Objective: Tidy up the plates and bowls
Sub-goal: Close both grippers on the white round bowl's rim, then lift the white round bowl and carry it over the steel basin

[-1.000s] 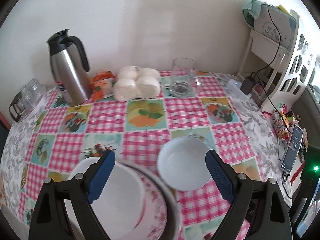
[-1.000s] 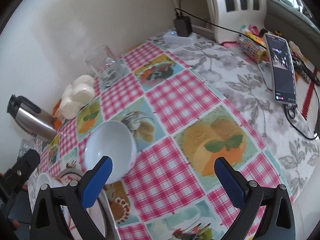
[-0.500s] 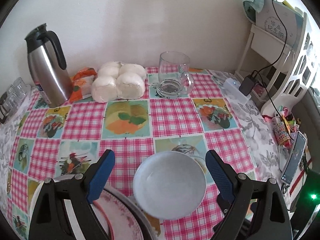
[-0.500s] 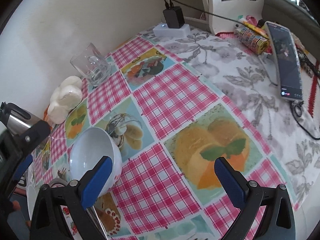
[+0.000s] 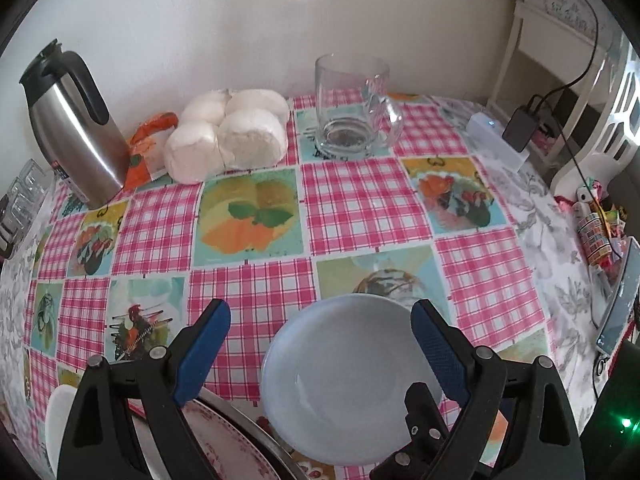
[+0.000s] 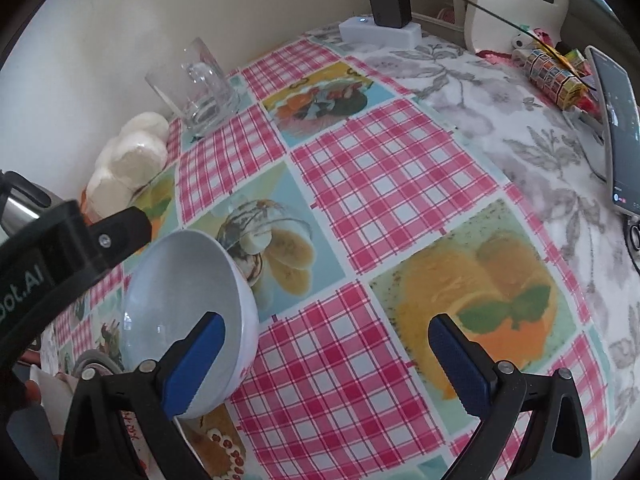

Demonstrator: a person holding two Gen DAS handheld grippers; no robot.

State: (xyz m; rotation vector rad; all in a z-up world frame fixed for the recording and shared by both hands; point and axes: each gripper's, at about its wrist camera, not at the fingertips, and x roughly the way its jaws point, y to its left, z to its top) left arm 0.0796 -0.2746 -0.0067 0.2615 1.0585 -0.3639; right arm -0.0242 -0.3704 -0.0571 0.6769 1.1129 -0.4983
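Observation:
A white bowl (image 5: 348, 376) stands upright on the checked tablecloth. In the left wrist view it sits between my left gripper's fingers, nearer the right one, and no pad presses on it. My left gripper (image 5: 320, 320) is open. A pink-patterned plate (image 5: 228, 444) on a metal-rimmed dish and a white dish (image 5: 60, 420) lie at the lower left. In the right wrist view the bowl (image 6: 188, 304) is behind the left finger of my right gripper (image 6: 326, 326), which is open over bare cloth. The left gripper's finger (image 6: 120, 230) hangs just above the bowl's far rim.
Along the wall stand a steel thermos (image 5: 76, 128), a bag of white buns (image 5: 232, 136) and a glass mug (image 5: 352, 108). A power strip with a charger (image 6: 384, 24), a phone (image 6: 616, 128) and small clutter (image 6: 556, 76) lie to the right.
Both grippers have come lower. The left one moved forward and to the right: the bowl now lies between its fingers and the plates have slid to the lower left edge.

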